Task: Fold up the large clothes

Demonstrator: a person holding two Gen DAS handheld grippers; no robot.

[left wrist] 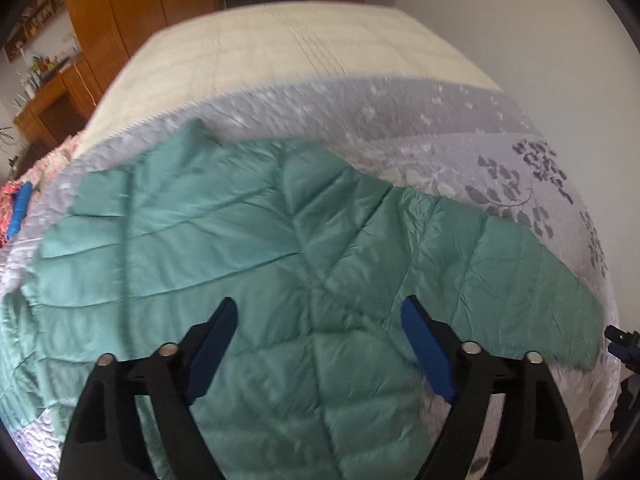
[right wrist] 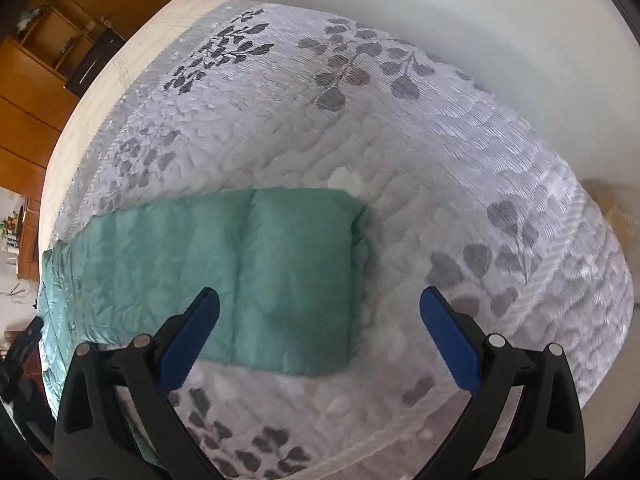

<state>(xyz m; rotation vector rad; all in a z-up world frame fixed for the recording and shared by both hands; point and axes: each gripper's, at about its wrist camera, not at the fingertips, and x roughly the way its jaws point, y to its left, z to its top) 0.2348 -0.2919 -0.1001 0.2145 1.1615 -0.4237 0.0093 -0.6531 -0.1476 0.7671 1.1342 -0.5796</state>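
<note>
Pale grey bedspread (right wrist: pixel 400 152) with a dark leaf print covers the near part of a wide bed, with cream bedding (left wrist: pixel 280 48) beyond it. On the bedspread lies the green quilted jacket (left wrist: pixel 248 240), spread flat across the near side; in the left wrist view its body fills the middle and one sleeve (left wrist: pixel 520 272) runs out to the right.

Both tools hover above the cloth and grip nothing. The left gripper (left wrist: pixel 320 312) has its blue fingers spread wide over the jacket's middle; the right gripper (right wrist: pixel 320 300) is equally wide over the sleeve end (right wrist: pixel 304 272).

To do this step well, I judge each should pinch through the padded layers near an edge, then carry the sleeve across the body in one smooth sweep, keeping the slippery fabric taut.

Only the right view shows the sleeve's blunt cuff end lying on bare bedspread; only the left view shows the jacket's torso, wooden furniture (left wrist: pixel 120 20) at far left, and bright patterned cloth (left wrist: pixel 12 208) at the left edge.
</note>
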